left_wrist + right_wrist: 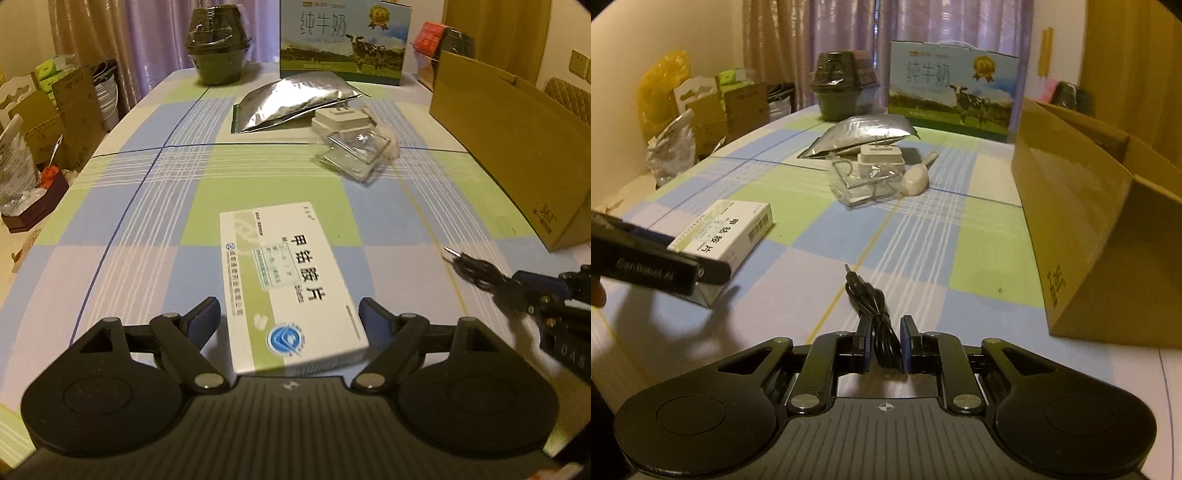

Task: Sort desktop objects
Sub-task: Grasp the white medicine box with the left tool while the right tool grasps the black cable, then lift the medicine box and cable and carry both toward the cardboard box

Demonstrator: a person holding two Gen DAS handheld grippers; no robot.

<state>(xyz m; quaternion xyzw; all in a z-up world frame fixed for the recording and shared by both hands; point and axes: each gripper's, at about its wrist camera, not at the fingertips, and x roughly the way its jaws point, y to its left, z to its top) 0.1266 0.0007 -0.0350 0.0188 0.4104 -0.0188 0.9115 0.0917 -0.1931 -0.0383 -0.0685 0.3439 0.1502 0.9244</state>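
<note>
A white and green medicine box [288,280] lies flat on the checked tablecloth. My left gripper [290,317] is open, its two blue-padded fingers on either side of the box's near end. My right gripper [885,345] is shut on a bundled black cable [877,314], whose plug [849,275] points forward just above the cloth. The left wrist view shows the right gripper [528,286] at the right edge with the cable [474,267] sticking out. The medicine box [724,229] also shows at the left of the right wrist view.
An open cardboard box [1082,229] stands on the right side of the table. Mid-table lie a silver foil pouch [291,99], a white charger [340,120], clear plastic packaging [354,151] and a white scoop [918,177]. A milk carton [343,40] and stacked black bowls [218,48] stand at the back.
</note>
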